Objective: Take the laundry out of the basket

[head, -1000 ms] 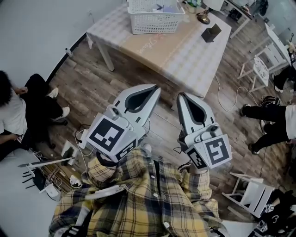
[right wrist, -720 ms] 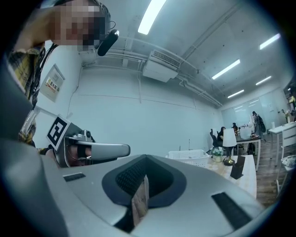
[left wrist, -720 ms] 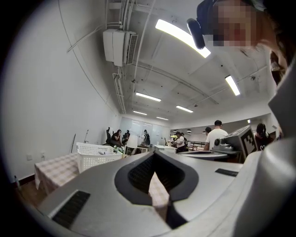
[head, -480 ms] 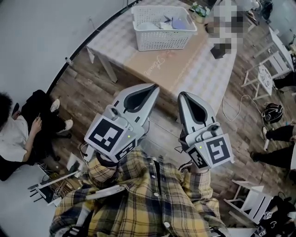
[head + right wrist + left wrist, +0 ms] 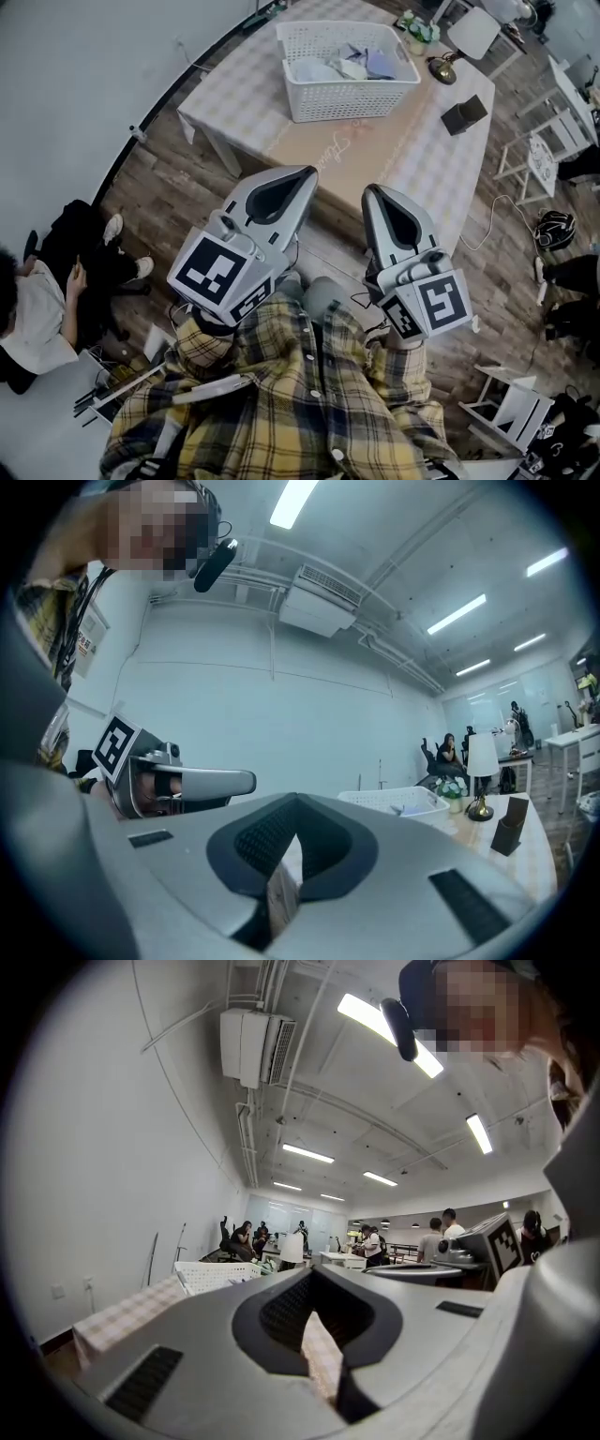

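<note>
Nothing of the job has begun, as far as I can see from here. The white basket (image 5: 349, 97) sits toward the far left corner of the counter (image 5: 417, 155), and the laundry (image 5: 345, 66), a few pale and bluish pieces, lies heaped inside it, below the rim. No garment is out on the checked cloth or on the floor. The person in the plaid shirt stands back from the counter's near edge with both tools held up in front of the chest, pointing toward the basket but well apart from it. The left claw (image 5: 312, 172) is closed tight with nothing in it. The right claw (image 5: 367, 188) is likewise drawn together and empty. Near the far right corner stand a small lamp (image 5: 442, 68) and a dark box (image 5: 465, 114), clear of the basket. By my reckoning everything is left to do: step up to the counter, open a claw, reach over the rim, and lift the pieces out.
</note>
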The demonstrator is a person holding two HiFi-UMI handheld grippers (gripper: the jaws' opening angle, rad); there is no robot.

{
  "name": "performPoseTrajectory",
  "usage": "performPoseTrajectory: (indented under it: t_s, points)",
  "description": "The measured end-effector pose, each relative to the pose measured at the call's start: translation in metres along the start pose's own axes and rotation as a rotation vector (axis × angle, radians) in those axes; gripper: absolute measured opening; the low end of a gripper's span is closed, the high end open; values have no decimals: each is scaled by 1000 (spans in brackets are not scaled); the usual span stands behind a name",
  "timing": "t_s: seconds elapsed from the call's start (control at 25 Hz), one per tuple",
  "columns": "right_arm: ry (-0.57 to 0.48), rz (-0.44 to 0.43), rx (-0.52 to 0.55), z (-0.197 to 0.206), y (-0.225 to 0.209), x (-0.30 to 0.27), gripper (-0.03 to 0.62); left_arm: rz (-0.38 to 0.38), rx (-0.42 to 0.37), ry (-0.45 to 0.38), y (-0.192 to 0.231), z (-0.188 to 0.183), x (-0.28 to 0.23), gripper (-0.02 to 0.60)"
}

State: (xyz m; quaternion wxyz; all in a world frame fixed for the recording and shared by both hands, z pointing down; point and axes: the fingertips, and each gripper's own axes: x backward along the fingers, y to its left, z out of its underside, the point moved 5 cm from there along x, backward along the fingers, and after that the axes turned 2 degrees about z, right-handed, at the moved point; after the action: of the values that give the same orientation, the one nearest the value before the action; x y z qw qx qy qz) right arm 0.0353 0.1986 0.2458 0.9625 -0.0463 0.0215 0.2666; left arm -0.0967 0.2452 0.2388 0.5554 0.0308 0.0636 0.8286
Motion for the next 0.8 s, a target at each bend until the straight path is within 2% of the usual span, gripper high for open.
performPoseTrajectory:
  t_s: [0.36, 0.8]
  points:
    - [25, 14, -11, 8, -36, -48, 17, -1, 20, 23, 45, 10, -37, 12]
    - [26, -7, 0, -8, -129, -155, 17, -28, 22, 28, 134, -1, -143, 12]
